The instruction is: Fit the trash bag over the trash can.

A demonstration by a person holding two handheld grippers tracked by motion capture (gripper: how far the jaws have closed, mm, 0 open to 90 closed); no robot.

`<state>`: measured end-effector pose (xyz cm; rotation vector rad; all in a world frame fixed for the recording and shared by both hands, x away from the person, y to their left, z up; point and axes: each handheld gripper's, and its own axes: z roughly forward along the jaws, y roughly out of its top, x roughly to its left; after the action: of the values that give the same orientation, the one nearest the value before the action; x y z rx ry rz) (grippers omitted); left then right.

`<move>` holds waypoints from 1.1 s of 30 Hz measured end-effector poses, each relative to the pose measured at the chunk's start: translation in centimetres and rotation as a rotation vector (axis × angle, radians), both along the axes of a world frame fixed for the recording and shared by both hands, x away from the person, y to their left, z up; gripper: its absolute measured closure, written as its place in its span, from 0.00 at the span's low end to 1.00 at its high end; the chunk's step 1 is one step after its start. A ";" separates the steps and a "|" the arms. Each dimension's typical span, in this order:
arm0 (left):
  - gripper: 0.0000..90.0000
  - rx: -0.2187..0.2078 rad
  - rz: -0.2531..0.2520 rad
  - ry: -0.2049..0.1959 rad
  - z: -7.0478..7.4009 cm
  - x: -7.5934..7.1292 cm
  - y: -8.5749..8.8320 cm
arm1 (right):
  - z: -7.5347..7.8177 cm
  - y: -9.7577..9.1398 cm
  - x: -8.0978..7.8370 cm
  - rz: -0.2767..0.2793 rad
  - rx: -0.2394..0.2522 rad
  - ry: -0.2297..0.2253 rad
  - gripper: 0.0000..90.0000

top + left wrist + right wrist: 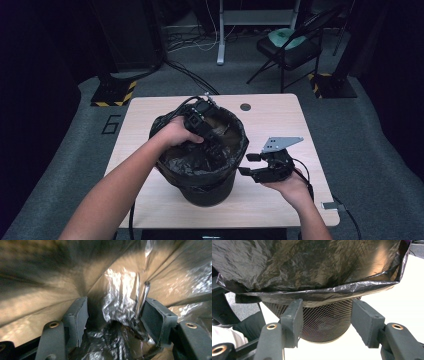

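A black mesh waste bin (pixel 207 192) stands on the wooden table (pixel 280 120), lined with a black plastic bag (pixel 197 160) folded over its rim. My left gripper (pixel 219 149) reaches down inside the bin. In the left gripper view its jaws (pixel 115 315) stand apart around a crumpled fold of the bag (pixel 120 302); the fold lies against the right pad, with a gap at the left one. My right gripper (pixel 248 164) is held open just right of the bin, pointing at it. Its view shows the mesh wall (pixel 324 327) beyond the open jaws (pixel 325 317), under the bag's overhanging rim (pixel 317 293).
A round cable hole (pixel 245 107) sits in the table's far side. Beyond the table stand a folding chair (pixel 290 47) and two bases with yellow-black striping (pixel 112 92). Cables run across the grey floor. Bare tabletop lies right of the bin.
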<state>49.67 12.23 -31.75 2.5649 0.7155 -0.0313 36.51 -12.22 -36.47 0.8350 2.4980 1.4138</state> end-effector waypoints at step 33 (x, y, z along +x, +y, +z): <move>0.35 -0.204 0.040 -0.217 6.9 -6.7 10.4 | 0.8 -1.3 -0.5 -0.052 0.036 -0.022 0.45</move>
<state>42.96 22.62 -24.80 2.3148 0.6448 0.1756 36.04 -13.55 -35.71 0.8793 2.4239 1.4466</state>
